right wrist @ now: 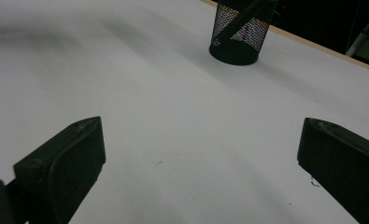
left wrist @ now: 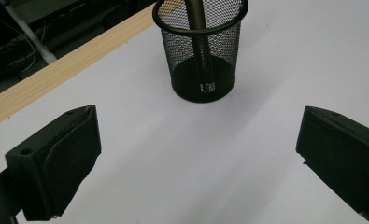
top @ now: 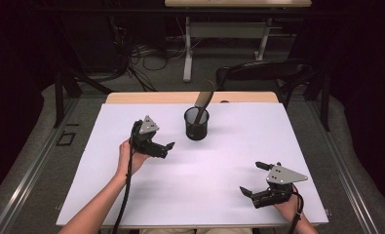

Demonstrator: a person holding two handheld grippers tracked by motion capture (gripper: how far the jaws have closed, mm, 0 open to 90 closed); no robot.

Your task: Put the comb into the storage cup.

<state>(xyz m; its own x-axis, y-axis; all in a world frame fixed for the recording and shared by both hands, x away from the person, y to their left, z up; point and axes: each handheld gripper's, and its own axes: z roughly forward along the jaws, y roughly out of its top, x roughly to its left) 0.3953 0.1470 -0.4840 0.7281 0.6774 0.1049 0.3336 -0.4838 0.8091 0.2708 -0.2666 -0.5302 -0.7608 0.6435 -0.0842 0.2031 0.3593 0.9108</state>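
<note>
Left gripper view: mesh cup (left wrist: 201,51) ahead of wide-spread fingers (left wrist: 56,158); right gripper (top: 258,180) fingers wide too.

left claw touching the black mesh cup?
Apart. The left gripper view shows bare white table between the open left claw and the black wire-mesh cup.

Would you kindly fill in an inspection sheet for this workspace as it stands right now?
Surface: white table top, bare apart from the cup; wooden strip along its far edge.
Job's things: black mesh cup upright, far centre; brown tool leaning inside it.
Clutter: nothing seen.
Grippers: left gripper open, empty, near the cup; right gripper open, empty, at the near right.
Cables: one trails from each gripper towards the person.
Surroundings: dark room, floor cables, another table behind.
</note>
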